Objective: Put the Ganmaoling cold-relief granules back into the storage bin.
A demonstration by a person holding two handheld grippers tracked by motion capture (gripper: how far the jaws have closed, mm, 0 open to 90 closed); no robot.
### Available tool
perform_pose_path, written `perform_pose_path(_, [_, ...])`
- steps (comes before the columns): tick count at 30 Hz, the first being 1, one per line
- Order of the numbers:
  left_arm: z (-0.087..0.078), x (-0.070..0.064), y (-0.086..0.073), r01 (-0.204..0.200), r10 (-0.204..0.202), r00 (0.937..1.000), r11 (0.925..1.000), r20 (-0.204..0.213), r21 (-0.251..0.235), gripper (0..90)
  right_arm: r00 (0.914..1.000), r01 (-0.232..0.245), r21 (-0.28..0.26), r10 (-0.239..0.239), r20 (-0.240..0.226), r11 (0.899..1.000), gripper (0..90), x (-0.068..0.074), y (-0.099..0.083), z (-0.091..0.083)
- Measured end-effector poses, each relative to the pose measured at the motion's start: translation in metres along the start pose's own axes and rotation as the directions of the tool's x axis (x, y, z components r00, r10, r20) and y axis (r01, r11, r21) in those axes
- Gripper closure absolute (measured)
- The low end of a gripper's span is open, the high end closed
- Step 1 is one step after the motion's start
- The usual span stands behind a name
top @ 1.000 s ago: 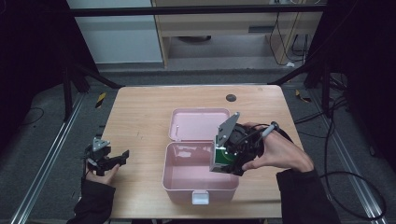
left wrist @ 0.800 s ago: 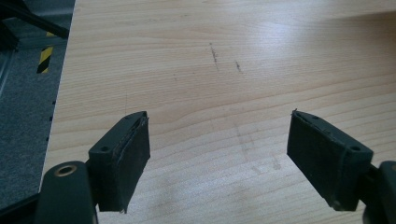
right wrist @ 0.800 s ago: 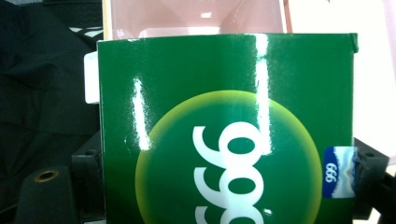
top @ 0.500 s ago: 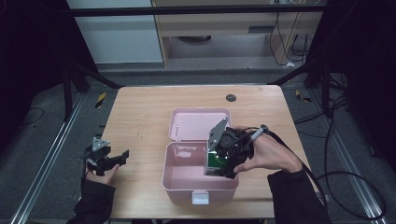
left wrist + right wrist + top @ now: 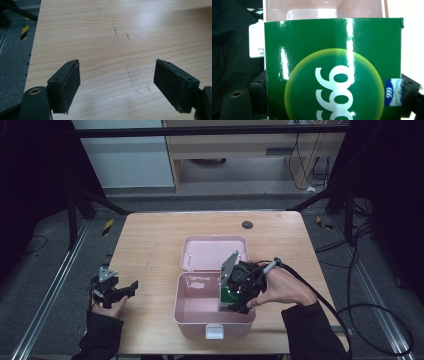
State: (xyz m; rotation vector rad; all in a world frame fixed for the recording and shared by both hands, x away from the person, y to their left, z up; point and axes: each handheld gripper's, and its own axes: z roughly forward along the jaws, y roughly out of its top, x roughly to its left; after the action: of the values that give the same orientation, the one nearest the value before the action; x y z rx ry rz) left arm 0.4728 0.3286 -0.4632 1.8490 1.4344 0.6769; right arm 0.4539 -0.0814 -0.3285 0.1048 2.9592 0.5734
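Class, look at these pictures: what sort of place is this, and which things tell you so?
Probably a lab or recording workshop, not a home: a bare wooden table stands inside a dark metal frame, loose cables trail over grey carpet, and a person works with a handheld right gripper.

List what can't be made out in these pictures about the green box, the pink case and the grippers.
- Green box: bottom cut off by the right gripper view's lower edge.
- Pink case: floor at its right end hidden by the right gripper in the high view.
- Small dark disc: too small to identify, high view.
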Motion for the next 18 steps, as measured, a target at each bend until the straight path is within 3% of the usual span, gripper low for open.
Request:
perform_pose_path(9, [-0.001, 0.001, 0.0, 0.003, -0.003, 1.0, 1.0, 0.0, -0.004, 20.6, 0.9995, 0.031, 0.026, -0.031, 0.007, 0.999, 15.6, 0.0, 0.0, 0.013])
perform_pose_path(18, [0.0, 0.001, 0.0, -0.001, 0.001, 1.0, 1.0, 0.0, -0.001, 20.6, 0.9998, 0.016, 0.039, -0.016, -0.014, 0.999, 15.6, -0.001, -0.009, 0.025])
